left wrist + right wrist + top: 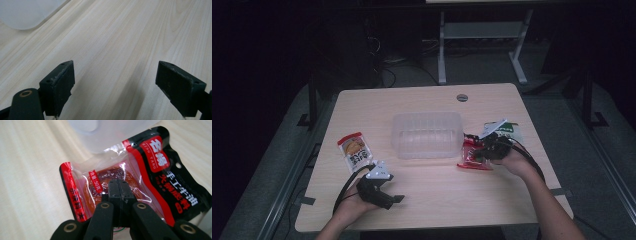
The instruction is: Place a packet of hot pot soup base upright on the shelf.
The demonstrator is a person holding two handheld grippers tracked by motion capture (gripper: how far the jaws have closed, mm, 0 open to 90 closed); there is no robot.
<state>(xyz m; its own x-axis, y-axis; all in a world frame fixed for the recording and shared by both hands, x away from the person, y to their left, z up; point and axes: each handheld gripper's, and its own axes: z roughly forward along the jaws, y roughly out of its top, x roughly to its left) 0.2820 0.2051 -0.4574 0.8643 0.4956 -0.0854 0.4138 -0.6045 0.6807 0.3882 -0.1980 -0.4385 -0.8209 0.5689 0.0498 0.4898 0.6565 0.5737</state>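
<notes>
My right gripper [119,188], jaws closed, sits over the red sauce packet [140,180] near the table's right edge; my left gripper [115,82] stands open.

Dim room, table [432,185] brightly lit from above; close views soft, packet [140,180] glaring.

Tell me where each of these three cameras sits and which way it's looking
High view: above the person's side, looking forward and down on the table; both forearms and grippers show.
Left gripper view: rides the left gripper, looking along its open jaws at bare tabletop and a corner of the clear container.
Right gripper view: rides the right gripper, jaws shut, over the red sauce packet.
Shared: all three views show the container.
</notes>
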